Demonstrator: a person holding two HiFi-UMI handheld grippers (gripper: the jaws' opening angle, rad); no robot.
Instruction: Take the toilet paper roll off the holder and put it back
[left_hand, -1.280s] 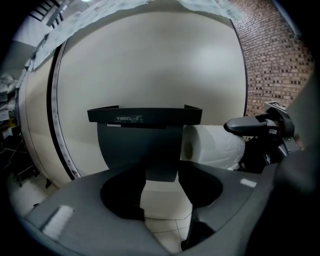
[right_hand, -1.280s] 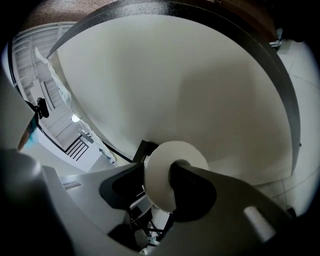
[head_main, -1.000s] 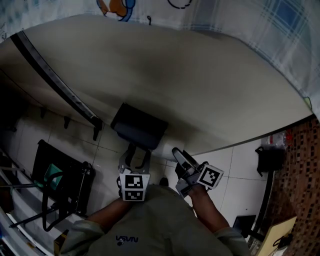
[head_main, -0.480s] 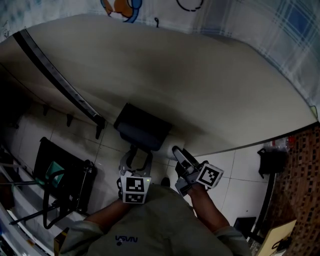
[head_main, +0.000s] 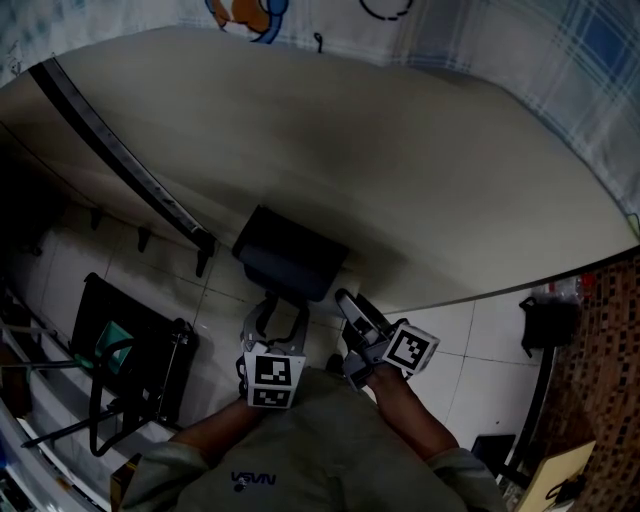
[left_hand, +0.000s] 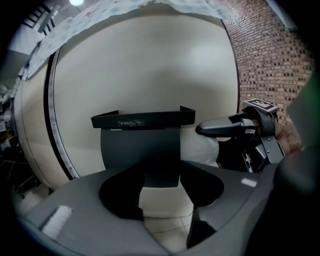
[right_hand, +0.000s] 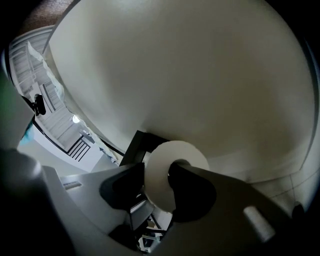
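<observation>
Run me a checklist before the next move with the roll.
1. Grip on roll: ok. The right gripper has one jaw in the core of the roll and the other against its outside.
2. Free hand: ok. The left gripper has its jaws apart, they have just been opening, and they pinch nothing.
3. Flap out of the way: not ok. It hangs down at the front of the holder.
4. Roll off the holder: cannot tell. It sticks out at the holder's right end.
5. Grippers clear of each other: ok. The left gripper view shows a gap between them.
</observation>
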